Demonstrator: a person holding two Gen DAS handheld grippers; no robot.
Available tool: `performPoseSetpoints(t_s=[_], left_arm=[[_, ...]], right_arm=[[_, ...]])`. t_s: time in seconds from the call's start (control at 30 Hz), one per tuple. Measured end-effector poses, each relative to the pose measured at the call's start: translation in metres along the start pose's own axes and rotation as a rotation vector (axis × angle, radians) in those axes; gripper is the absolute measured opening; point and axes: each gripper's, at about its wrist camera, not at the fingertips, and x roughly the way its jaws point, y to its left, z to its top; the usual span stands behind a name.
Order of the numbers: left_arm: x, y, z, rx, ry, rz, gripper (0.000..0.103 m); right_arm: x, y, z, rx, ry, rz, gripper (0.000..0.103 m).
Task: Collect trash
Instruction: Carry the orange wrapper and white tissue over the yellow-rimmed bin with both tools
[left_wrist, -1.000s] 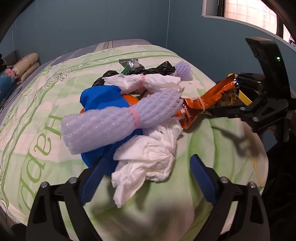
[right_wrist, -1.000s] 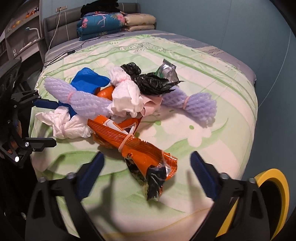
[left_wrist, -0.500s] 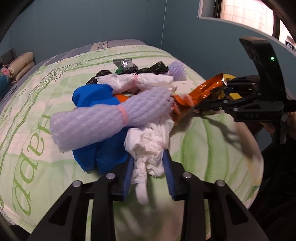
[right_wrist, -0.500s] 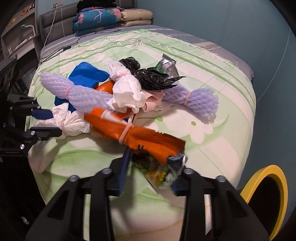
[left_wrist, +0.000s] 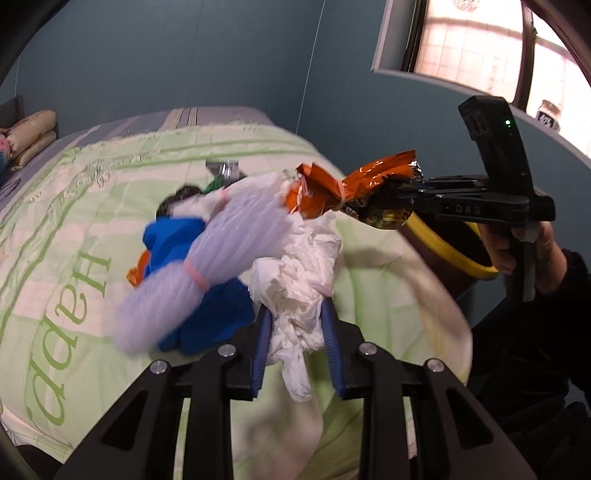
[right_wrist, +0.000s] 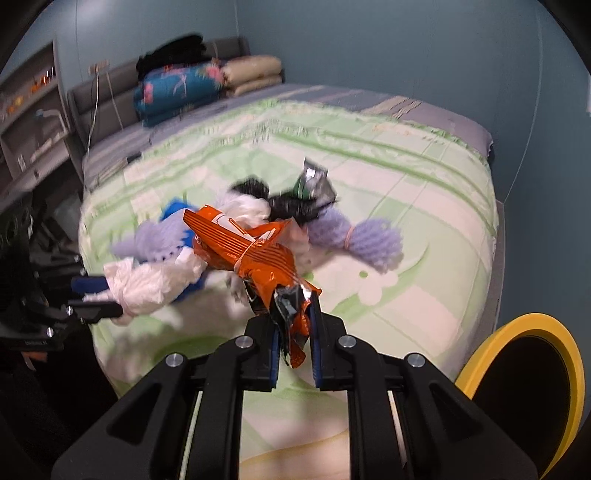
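Note:
In the left wrist view my left gripper (left_wrist: 295, 312) holds a crumpled white tissue wad (left_wrist: 299, 280) between its blue pads, the jaws still closing on it. My right gripper (right_wrist: 291, 314) is shut on the end of an orange snack wrapper (right_wrist: 251, 251) tied with a rubber band, lifted off the bed. The same wrapper (left_wrist: 332, 188) shows at the right gripper (left_wrist: 395, 201) in the left wrist view. On the quilt lie a purple foam net (left_wrist: 221, 251), a blue bag (left_wrist: 173, 236), a second foam net (right_wrist: 369, 240), a black bag (right_wrist: 288, 203) and a silver-green wrapper (right_wrist: 314, 181).
A black bin with a yellow rim (right_wrist: 517, 369) stands beside the bed's near corner. The green quilt (right_wrist: 424, 184) covers the bed, folded bedding (right_wrist: 192, 88) is stacked at the headboard, and shelves (right_wrist: 33, 122) stand to the left. A person's hand (left_wrist: 543, 251) holds the right gripper.
Both grippers went from wide open to closed, the left on the white tissue wad and the right on the orange wrapper. Both then rose, lifting their pieces off the quilt.

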Motion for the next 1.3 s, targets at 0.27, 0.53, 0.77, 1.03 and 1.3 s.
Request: performPoseSetpoints(t_s=[0.27,0.53,0.77,1.03,1.3], left_arm=[[-0.026,-0.013,0.026,-0.017,-0.075,-0.014,0.026],[-0.023,-0.044,0.055,0.027,-0.108,-0.036,0.026],[0.007,-0.089,0.096,0.127,-0.109,-0.136,0.026],[0.055,-0.144,0.129,0.225,-0.087,-0.251,0.026],[0.101,-0.191,0.137,0.271,-0.038,-0.313,0.026]], right_arm=[[-0.049,-0.025,0.013,0.088,-0.136,-0.036,0.012],[-0.094,-0.055,0.007,0.155,-0.223,-0.193,0.012],[-0.149,-0.079,-0.003,0.194,-0.296,-0.391,0.012],[-0.178,-0.125,-0.031,0.271,-0.189,-0.553,0.012],[-0.184,-0.166,-0.053,0.381,-0.116,-0.616,0.012]])
